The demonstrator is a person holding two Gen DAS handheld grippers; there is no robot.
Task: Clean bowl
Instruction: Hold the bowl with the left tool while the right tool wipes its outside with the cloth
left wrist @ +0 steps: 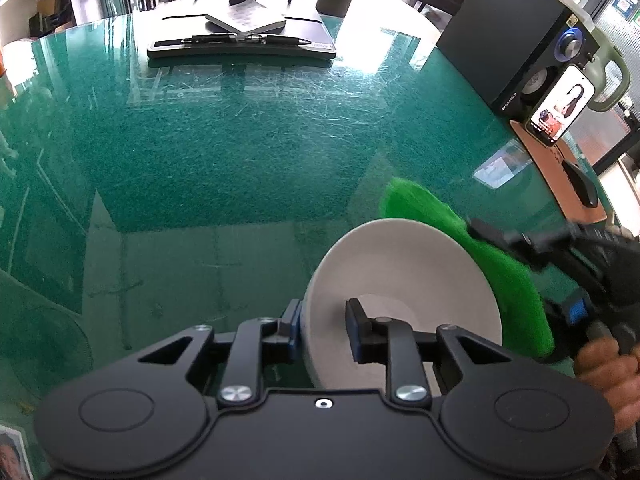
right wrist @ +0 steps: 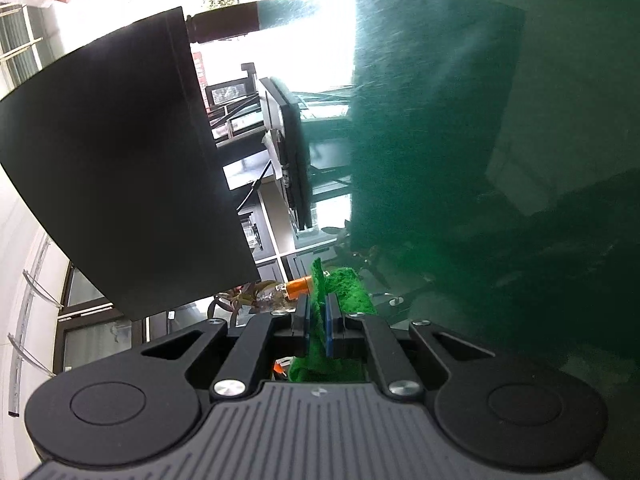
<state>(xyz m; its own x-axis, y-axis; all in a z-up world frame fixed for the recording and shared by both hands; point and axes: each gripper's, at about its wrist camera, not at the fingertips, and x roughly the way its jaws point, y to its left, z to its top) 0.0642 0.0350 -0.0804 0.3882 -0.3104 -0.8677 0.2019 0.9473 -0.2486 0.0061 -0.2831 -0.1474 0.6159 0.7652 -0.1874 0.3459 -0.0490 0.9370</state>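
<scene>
A pale grey bowl (left wrist: 400, 272) is tilted up on its edge over the green glass table (left wrist: 200, 140), its inside facing me. My left gripper (left wrist: 325, 330) is shut on the bowl's near rim, one finger outside the wall and one inside. A bright green cloth (left wrist: 424, 208) lies against the bowl's far right rim. The right gripper (left wrist: 480, 232) holds it there, with a hand (left wrist: 608, 364) behind it. In the right wrist view, that gripper (right wrist: 318, 320) is shut on the green cloth (right wrist: 344, 288), which bunches between and below its blue pads.
A monitor stand base (left wrist: 240, 46) sits at the table's far side. A black speaker (left wrist: 516, 36), a lit phone (left wrist: 560, 106), a green mug (left wrist: 612, 76) and a mouse (left wrist: 582, 184) on a brown mat stand at the right. A dark monitor back (right wrist: 120, 160) fills the right wrist view's left.
</scene>
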